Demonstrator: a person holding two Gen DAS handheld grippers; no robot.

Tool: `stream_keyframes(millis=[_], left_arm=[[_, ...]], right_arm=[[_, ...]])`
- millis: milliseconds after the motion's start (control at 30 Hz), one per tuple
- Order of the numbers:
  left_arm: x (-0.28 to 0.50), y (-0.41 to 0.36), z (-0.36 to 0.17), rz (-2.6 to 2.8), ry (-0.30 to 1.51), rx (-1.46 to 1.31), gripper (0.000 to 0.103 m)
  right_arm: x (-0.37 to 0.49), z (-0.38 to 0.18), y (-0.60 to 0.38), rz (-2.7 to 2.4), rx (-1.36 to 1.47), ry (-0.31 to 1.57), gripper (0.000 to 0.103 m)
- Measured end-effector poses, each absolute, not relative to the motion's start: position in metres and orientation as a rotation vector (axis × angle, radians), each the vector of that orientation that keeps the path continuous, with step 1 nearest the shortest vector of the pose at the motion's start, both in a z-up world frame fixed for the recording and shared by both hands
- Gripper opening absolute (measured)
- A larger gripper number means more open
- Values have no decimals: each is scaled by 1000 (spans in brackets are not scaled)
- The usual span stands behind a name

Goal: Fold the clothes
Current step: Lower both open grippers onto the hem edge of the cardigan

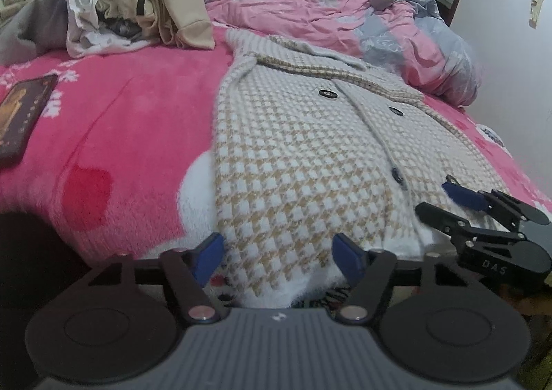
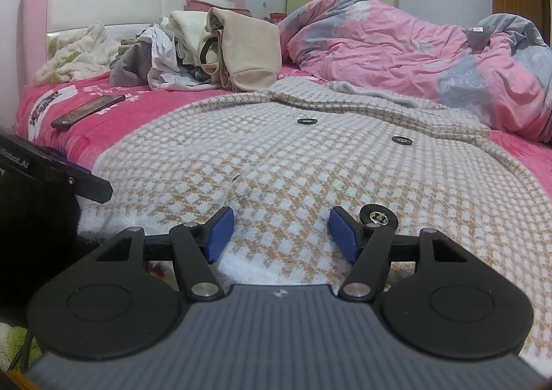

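Pink fleece bed (image 1: 138,120) carries a buttoned beige-and-white houndstooth cardigan (image 1: 293,155), its near-edge hem between both wide-open, empty claws, left (image 1: 277,260) and right (image 2: 281,234).

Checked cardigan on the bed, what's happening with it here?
A person holds two grippers at the near hem of the checked cardigan, which lies flat and buttoned on the pink blanket. The left gripper and right gripper are both open, gripping nothing. No fold has been made yet. A clothes pile waits behind.
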State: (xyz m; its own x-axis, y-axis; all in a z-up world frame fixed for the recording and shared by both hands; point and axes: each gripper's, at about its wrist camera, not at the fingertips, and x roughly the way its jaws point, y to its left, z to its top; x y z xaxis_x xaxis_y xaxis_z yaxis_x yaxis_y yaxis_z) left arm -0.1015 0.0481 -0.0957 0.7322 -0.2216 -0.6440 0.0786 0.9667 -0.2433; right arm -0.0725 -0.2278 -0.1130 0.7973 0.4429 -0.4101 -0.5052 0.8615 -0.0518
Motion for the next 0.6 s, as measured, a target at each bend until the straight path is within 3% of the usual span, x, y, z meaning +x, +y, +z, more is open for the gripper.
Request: stream_keyframes(millis=[200,600], left_arm=[[-96,60,-99,-154,739,-268,54],[-91,73,-104,-185,745,-370,53]], right_arm=[[-72,-112,-227,510,-167,404,62],[-71,-111,-226,508,-176,414,64]])
